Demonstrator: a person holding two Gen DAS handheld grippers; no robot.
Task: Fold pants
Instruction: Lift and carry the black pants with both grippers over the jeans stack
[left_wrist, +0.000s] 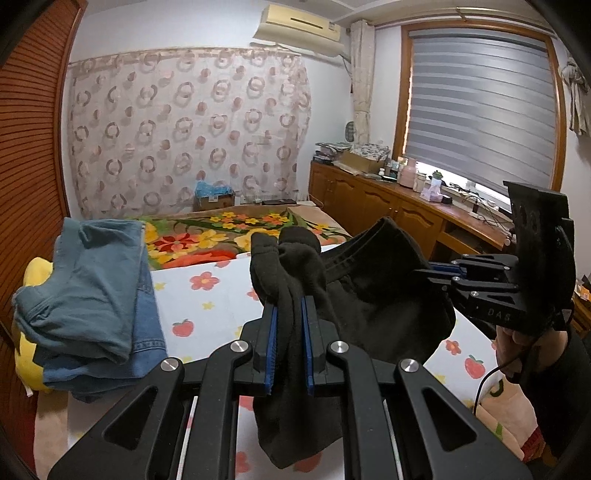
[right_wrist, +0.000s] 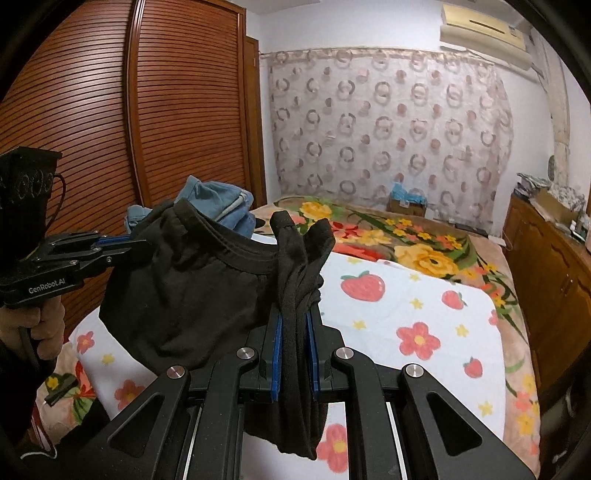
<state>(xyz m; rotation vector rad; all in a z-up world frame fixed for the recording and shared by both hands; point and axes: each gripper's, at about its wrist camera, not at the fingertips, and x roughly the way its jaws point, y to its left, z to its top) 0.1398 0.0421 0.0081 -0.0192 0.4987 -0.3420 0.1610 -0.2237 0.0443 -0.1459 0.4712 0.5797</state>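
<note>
The black pants (left_wrist: 373, 295) hang in the air above the bed, held between both grippers. My left gripper (left_wrist: 289, 306) is shut on a bunched end of the pants, with cloth sticking up past the fingers and hanging below. My right gripper (right_wrist: 294, 314) is shut on the other bunched end (right_wrist: 299, 258). Each gripper shows side-on in the other's view: the right gripper (left_wrist: 436, 275) at the pants' right edge, the left gripper (right_wrist: 142, 245) at their left edge. The waistband (right_wrist: 229, 240) curves between them.
A white sheet with strawberries and flowers (right_wrist: 406, 314) covers the bed, over a floral blanket (left_wrist: 221, 236). A pile of blue jeans and clothes (left_wrist: 96, 288) lies at the bed's left on a yellow pillow. A wooden wardrobe (right_wrist: 92, 129) stands left, a cluttered wooden cabinet (left_wrist: 406, 199) right.
</note>
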